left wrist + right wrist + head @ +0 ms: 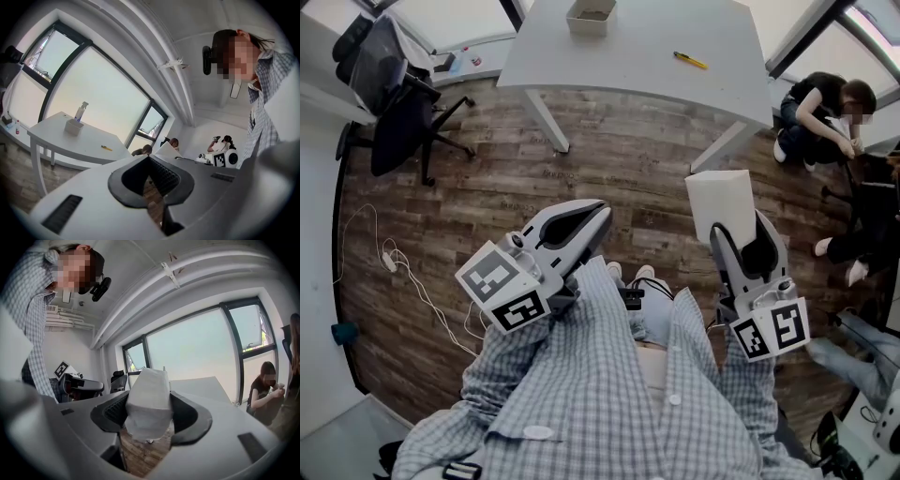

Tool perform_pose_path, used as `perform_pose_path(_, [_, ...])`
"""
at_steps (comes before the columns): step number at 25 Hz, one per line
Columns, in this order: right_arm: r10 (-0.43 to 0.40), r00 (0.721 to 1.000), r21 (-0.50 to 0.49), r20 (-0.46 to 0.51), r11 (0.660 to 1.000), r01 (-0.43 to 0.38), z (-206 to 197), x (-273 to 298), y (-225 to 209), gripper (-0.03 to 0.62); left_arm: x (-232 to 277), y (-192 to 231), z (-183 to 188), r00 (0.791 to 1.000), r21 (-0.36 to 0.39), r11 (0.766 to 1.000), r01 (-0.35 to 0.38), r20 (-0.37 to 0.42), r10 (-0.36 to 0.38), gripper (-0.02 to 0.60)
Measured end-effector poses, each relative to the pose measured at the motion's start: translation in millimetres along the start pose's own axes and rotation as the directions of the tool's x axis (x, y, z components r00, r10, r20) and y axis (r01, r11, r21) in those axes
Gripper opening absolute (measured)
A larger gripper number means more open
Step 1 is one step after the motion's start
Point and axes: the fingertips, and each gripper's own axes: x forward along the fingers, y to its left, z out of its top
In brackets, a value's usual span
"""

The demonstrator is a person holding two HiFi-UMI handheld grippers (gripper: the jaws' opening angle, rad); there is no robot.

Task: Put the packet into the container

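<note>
Bright even daylight from windows (93,89) at 10 o'clock, blown-out glass, soft shadows, heavy fisheye edges, dark vignette corners

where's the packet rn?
The packet is clamped in the right tongs, at the right of the head view, over the wood floor and short of the white table that carries the container.

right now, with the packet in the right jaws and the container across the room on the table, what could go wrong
1. The packet sticks well out past the right gripper's jaws, so it may swing or slip on the walk over.
2. The container looks near the table's far edge; a long reach could nudge it off.
3. The cable on the floor could catch a foot.
</note>
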Motion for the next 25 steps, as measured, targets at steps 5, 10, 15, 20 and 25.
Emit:
perform_pose_path(5, [-0.021,1.000,-0.019,0.007,1.000,0.021,0.6,1.7,2.8,0.259,-3.3,7.4,3.3,1.000,0.008,1.000,0.000,0.001,0.000,0.008])
perform_pose_path(10, [-0.038,0.999,-0.053,0.030,0.998,0.039,5.6,3.7,12.5,0.259,-8.0,9.3,3.3,1.000,0.014,1.000,0.024,-0.001,-0.024,0.006])
perform_pose_path(15, [-0.057,0.998,-0.060,0.029,0.996,0.059,3.8,6.6,22.0,0.259,-18.9,16.3,4.9,1.000,0.015,0.999,0.030,0.006,-0.030,0.006])
perform_pose_path(20, [-0.061,0.997,-0.047,0.044,0.997,0.063,3.3,7.7,28.9,0.259,-27.4,24.7,8.3,1.000,0.021,1.000,0.015,0.018,-0.016,0.006])
perform_pose_path(25, [-0.067,0.997,-0.041,0.047,0.997,0.068,-2.5,10.0,29.2,0.259,-29.1,26.5,5.4,1.000,0.031,0.999,0.016,0.013,-0.016,0.006])
